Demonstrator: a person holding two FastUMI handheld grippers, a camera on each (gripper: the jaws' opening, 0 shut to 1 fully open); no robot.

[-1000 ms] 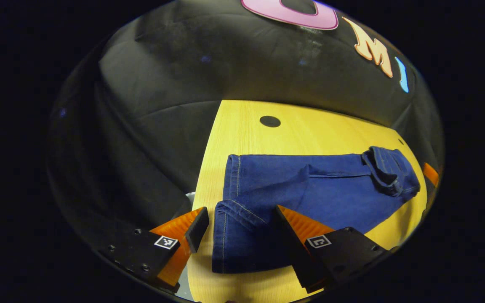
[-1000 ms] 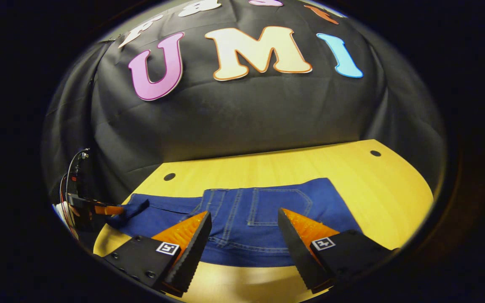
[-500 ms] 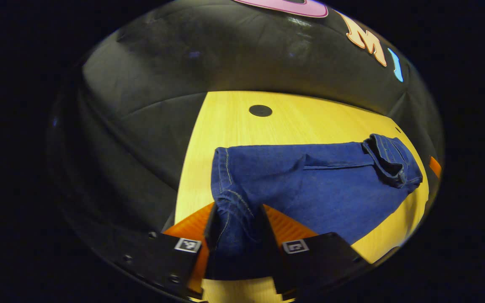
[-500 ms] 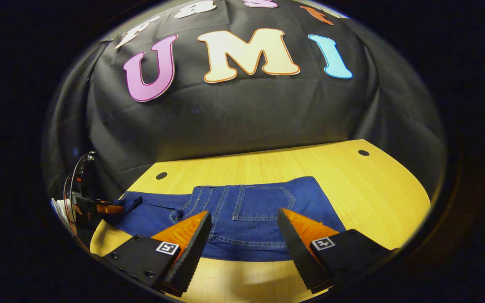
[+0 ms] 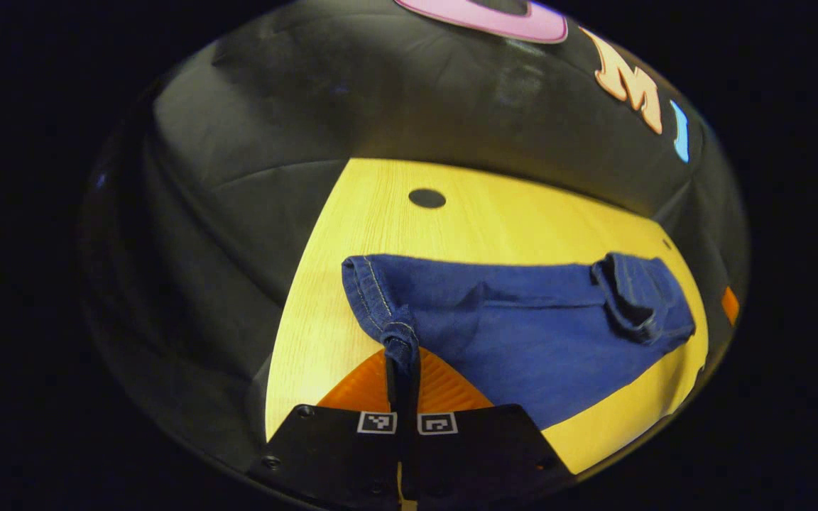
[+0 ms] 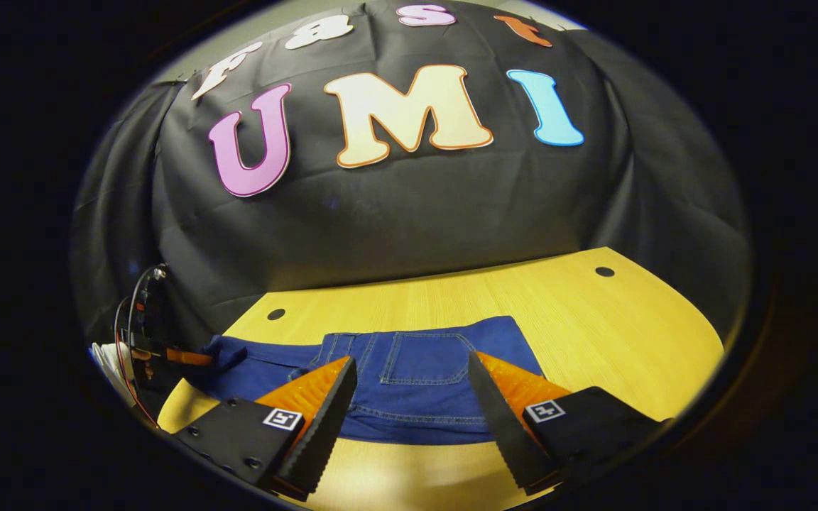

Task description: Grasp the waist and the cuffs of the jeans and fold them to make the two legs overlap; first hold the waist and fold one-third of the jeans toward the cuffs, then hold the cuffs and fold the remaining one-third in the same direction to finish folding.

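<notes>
Blue jeans (image 5: 522,333) lie across the yellow wooden table (image 5: 494,220), the waist part folded over at the right end. My left gripper (image 5: 402,372) is shut on the cuffs (image 5: 398,333), which rise a little off the table between its fingers. In the right gripper view the jeans (image 6: 409,369) show their back pocket and waist, and my right gripper (image 6: 412,419) stands open just above the waist's near edge, with nothing between its fingers. The left gripper (image 6: 167,355) appears far left there, holding the cuff end.
Round dark holes sit in the table near its far edge (image 5: 427,198) (image 6: 603,271) (image 6: 275,314). The table's left edge (image 5: 295,298) drops off beside the cuffs. Bare wood stretches to the right of the waist (image 6: 629,333).
My left gripper went from open around the cuffs to shut on them and lifted them slightly. The right gripper stayed open and drew back a little from the waist.
</notes>
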